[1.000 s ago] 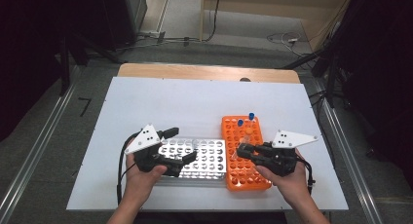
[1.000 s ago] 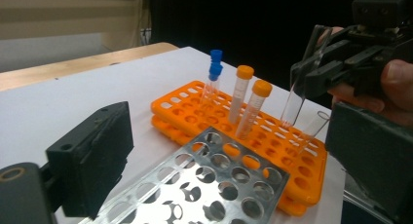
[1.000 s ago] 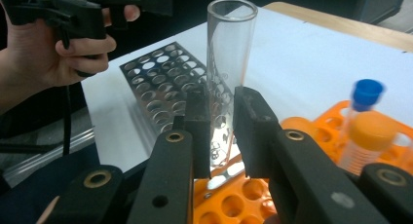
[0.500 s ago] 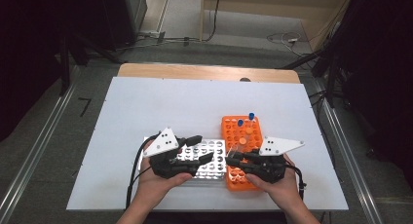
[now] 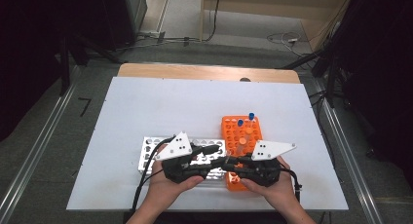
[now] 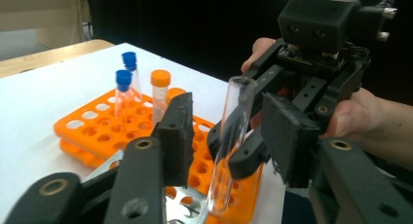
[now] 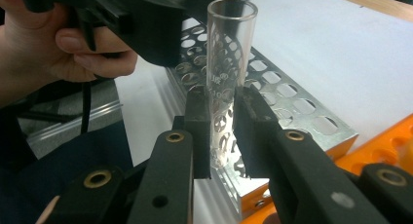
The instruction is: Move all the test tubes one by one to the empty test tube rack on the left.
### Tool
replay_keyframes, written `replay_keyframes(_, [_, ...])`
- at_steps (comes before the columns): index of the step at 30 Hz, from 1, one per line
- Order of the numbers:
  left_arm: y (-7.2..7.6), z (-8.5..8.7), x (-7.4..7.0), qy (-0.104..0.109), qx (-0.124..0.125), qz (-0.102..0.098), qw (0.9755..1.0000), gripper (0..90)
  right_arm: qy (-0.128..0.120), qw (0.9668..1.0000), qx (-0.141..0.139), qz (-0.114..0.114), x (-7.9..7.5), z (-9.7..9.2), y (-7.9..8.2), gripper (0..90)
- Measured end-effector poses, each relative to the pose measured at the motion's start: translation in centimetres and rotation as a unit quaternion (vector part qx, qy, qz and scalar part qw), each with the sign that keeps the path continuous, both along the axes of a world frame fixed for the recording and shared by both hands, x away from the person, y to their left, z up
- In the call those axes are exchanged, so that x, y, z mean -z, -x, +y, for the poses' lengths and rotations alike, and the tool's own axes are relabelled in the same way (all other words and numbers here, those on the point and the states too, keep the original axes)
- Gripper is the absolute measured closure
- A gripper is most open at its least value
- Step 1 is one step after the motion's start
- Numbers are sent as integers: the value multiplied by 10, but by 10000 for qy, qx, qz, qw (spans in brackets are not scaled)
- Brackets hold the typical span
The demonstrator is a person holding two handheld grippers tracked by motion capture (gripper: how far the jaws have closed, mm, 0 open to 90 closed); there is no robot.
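In the lower middle of the high view, the left hand-held gripper point(image 5: 214, 150) reaches right over the perforated metal rack point(image 5: 151, 151) on the white desk point(image 5: 160, 102); its jaws stand wide, one on each side of the glass test tube point(image 6: 231, 141) without touching it. The right hand-held gripper point(image 7: 223, 121) is clamped on the tube's lower half. This looks like a handover: next the left jaws would need to close squarely on the glass. The tube stands near upright, open mouth up, long axis vertical, between the metal rack and the orange rack point(image 5: 242, 132) at right with capped tubes
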State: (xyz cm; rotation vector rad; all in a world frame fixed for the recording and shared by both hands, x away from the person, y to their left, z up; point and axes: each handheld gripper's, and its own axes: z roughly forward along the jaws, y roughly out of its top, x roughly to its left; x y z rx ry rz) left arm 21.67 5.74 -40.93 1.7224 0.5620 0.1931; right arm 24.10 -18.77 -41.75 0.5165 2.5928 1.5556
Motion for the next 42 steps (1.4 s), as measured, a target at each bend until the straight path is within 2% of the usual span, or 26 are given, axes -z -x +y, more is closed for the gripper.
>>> replay_keyframes(4, [-1, -6, -1, -45, 98, 7, 9999, 693, 10, 10000, -42, -39, 0, 2, 2, 738])
replay_keyframes(12, [-3, -10, -1, -192, 216, -64, 9996, 755, -13, 9999, -96, -28, 0, 0, 1, 737])
replay_keyframes(18, [-6, -7, -2, -26, 197, -33, 9998, 768, -132, 9999, -77, -34, -1, -2, 0, 728])
replay_keyframes(19, [-7, -6, -3, -1, 167, -43, 9999, 769, -157, 9998, -66, -58, -1, -3, 0, 710])
replay_keyframes(20, [-8, -4, -4, 6, 120, -60, 9999, 769, -223, 9997, 41, -92, -4, -7, 0, 596])
replay_keyframes(23, [-13, 2, -4, 80, -19, -44, 10000, 769, -340, 9994, 38, -113, -8, -13, -1, 560])
replay_keyframes(25, [-19, 8, -3, 125, -209, -34, 9997, 769, -509, 9985, 112, -168, -14, -23, -3, 484])
replay_keyframes(26, [-19, 8, -3, 125, -209, -34, 9997, 770, -509, 9985, 112, -168, -14, -23, -3, 484])
replay_keyframes(28, [-23, 11, -2, 131, -349, -68, 9993, 769, -561, 9982, 166, -156, -17, -30, -4, 412])
replay_keyframes(29, [-25, 12, -2, 130, -416, -89, 9990, 769, -569, 9981, 196, -112, -19, -36, -6, 338])
replay_keyframes(32, [-31, 14, 0, 150, -569, -124, 9982, 769, -622, 9976, 283, -83, -21, -46, -7, 265])
replay_keyframes(35, [-37, 13, 2, 120, -653, -134, 9977, 770, -628, 9974, 361, -66, -21, -52, -8, 214])
replay_keyframes(37, [-40, 12, 3, 107, -720, -152, 9972, 770, -665, 9967, 461, -24, -20, -61, -10, 103])
replay_keyframes(38, [-43, 12, 3, 135, -743, -149, 9970, 770, -665, 9967, 461, -24, -20, -61, -10, 103])
replay_keyframes(40, [-47, 10, 3, 166, -781, -159, 9967, 770, -668, 9966, 487, 8, -19, -67, -10, 26])
replay_keyframes(42, [-50, 7, 3, 203, -795, -163, 9965, 770, -637, 9967, 503, 29, -17, -73, -11, 0])
